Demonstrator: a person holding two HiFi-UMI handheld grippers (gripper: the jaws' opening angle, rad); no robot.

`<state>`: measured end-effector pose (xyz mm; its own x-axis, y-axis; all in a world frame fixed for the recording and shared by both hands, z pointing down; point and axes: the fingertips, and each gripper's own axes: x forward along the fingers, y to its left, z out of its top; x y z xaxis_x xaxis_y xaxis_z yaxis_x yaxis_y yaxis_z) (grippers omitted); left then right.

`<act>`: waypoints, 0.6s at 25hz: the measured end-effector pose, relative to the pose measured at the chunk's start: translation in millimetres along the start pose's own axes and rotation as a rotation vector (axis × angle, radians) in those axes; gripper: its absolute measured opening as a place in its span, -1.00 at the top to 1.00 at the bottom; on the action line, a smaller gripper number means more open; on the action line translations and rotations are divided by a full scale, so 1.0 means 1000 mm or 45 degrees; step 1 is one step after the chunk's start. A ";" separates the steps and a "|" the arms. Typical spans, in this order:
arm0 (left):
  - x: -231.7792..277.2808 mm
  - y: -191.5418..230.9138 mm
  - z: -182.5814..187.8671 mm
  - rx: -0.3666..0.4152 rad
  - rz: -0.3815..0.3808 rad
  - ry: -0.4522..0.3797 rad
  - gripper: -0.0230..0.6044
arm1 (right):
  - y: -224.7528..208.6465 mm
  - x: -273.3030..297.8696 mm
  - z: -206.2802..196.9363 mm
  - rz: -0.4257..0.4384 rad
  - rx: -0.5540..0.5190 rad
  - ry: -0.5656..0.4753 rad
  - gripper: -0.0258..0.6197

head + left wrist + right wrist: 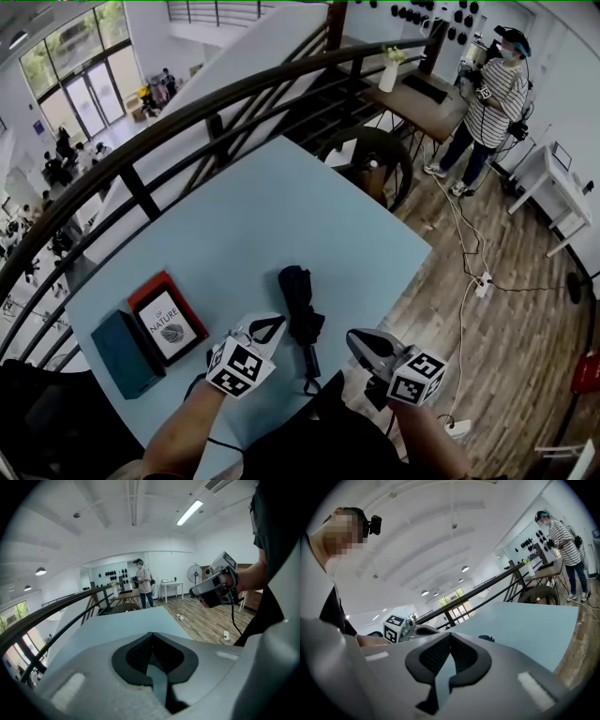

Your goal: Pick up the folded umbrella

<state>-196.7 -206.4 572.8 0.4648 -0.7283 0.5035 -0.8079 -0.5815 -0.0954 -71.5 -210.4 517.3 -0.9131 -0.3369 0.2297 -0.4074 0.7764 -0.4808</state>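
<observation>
The folded black umbrella (301, 307) lies on the light blue table (281, 216) near its front edge, handle end toward me. My left gripper (272, 326) hovers just left of the umbrella and my right gripper (357, 340) just right of it; neither touches it. In the left gripper view the jaws (151, 635) are shut and empty over the table (126, 623), with the right gripper (212, 587) in the air at the right. In the right gripper view the jaws (450, 635) are shut and empty; a bit of the umbrella (487, 638) shows beyond them.
A red-bordered book (169, 323) and a teal box (127, 354) lie at the table's left front. A dark curved railing (187, 122) runs behind the table. A person in a striped shirt (492, 103) stands by a wooden desk (427, 94). Cables and a power strip (483, 283) lie on the floor.
</observation>
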 end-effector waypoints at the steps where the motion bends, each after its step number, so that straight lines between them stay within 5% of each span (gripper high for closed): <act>1: 0.008 -0.001 -0.003 0.040 -0.020 0.026 0.92 | -0.006 0.000 0.000 0.006 0.003 0.002 0.92; 7: 0.057 -0.002 -0.016 0.214 -0.164 0.167 0.91 | -0.043 -0.012 0.006 -0.008 0.051 0.005 0.92; 11: 0.083 -0.005 -0.028 0.297 -0.273 0.255 0.72 | -0.060 -0.021 0.003 -0.040 0.080 0.012 0.92; 15: 0.100 -0.008 -0.045 0.487 -0.379 0.389 0.59 | -0.073 -0.029 0.001 -0.064 0.097 0.020 0.92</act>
<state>-160.0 -258.6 662.5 0.4803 -0.4081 0.7764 -0.4428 -0.8769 -0.1869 -15.6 -257.7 544.7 -0.8914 -0.3655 0.2680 -0.4532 0.7157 -0.5314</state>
